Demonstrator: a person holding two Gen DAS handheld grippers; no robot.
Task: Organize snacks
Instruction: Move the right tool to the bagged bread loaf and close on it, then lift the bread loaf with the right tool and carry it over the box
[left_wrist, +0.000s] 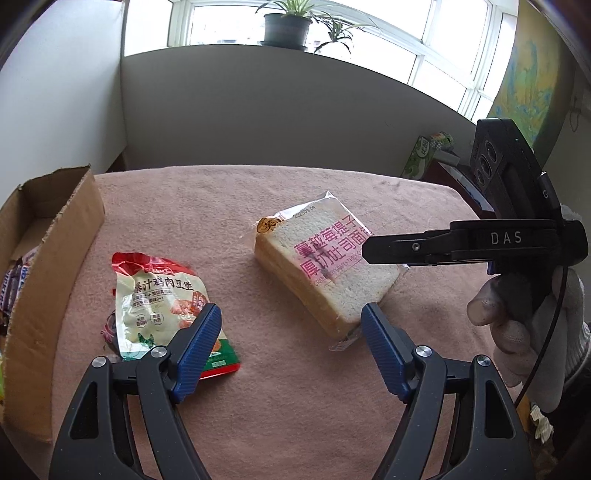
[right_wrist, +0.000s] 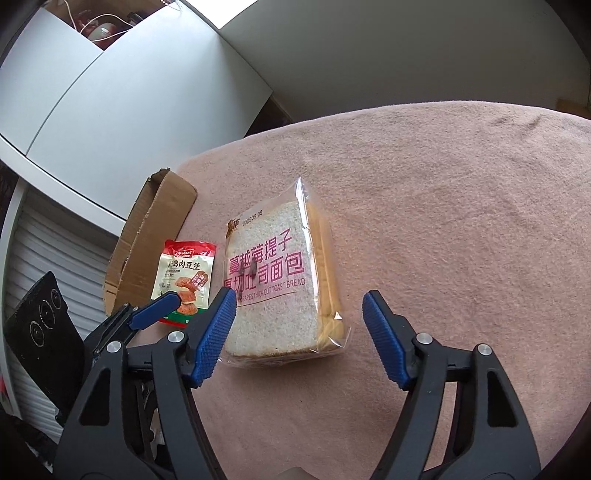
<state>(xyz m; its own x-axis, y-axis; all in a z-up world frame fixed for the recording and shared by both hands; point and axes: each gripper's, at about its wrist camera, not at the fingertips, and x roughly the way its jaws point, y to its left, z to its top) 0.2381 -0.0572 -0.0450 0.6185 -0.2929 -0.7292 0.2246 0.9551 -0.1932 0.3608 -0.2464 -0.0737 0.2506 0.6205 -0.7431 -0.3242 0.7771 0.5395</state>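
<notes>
Right gripper (right_wrist: 299, 328) hovers low over the bread pack (right_wrist: 275, 284), jaws wide apart, nothing held. Left gripper (left_wrist: 291, 332) also spread wide and empty, poised between the bread pack (left_wrist: 325, 269) and the red-and-cream snack pouch (left_wrist: 162, 306). Both snacks lie flat on the pink cloth (left_wrist: 295, 406), well apart from each other. The cardboard box (left_wrist: 55, 266) stands at the left edge of the cloth, flap up, with some wrapped items already inside.

Step in hand, by my reading: the right gripper taking the bread for the box. Best done by straddling the pack across its narrower width, one finger on each crust side, and closing only until the film tightens. The loaf is soft, and a hard pinch would likely crush the slices. The left finger looks over the pack's face rather than past its edge, so a shift rightward seems needed first.

Materials: bread pack is a squarish slab of thick white slices in clear, glossy film with pink lettering, crimped ends sticking out. Pouch is crinkled foil-like plastic, lumpy and limp. Cloth is fuzzy, nappy, likely grippy. Box is plain brown corrugated, torn along one rim. Finger pads (right_wrist: 212, 343) are blue and ribbed.
</notes>
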